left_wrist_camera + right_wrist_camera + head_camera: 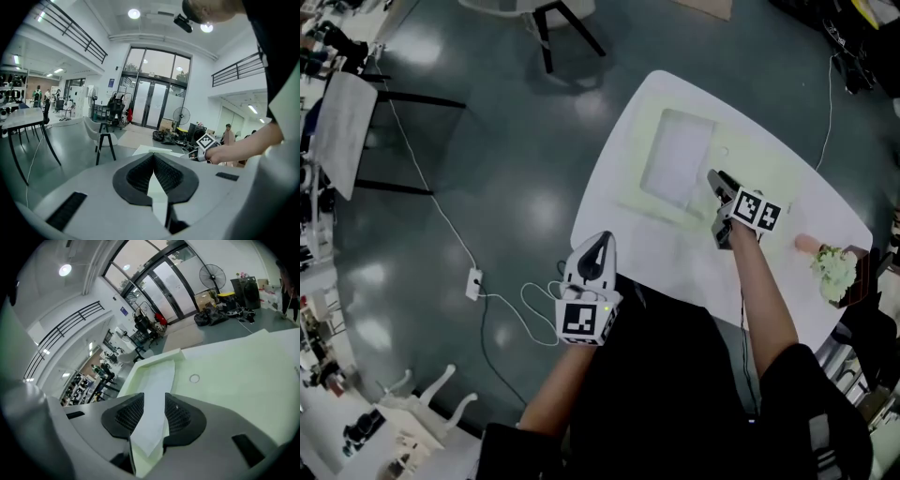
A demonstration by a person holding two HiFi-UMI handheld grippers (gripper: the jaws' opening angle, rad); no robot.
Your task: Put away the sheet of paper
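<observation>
My right gripper hangs with jaws parted, gripping nothing, above the sheet of paper, which lies flat inside the pale green tray on the white table. My left gripper, jaws pressed together and empty, hovers by the table's edge. I judge the sheet put away, with only pulling back left.

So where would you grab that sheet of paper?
The paper lies flat in the tray, so only an edge can be pinched. Probably take its near corner, coming in low from the person's side, where the right gripper hangs open.
</observation>
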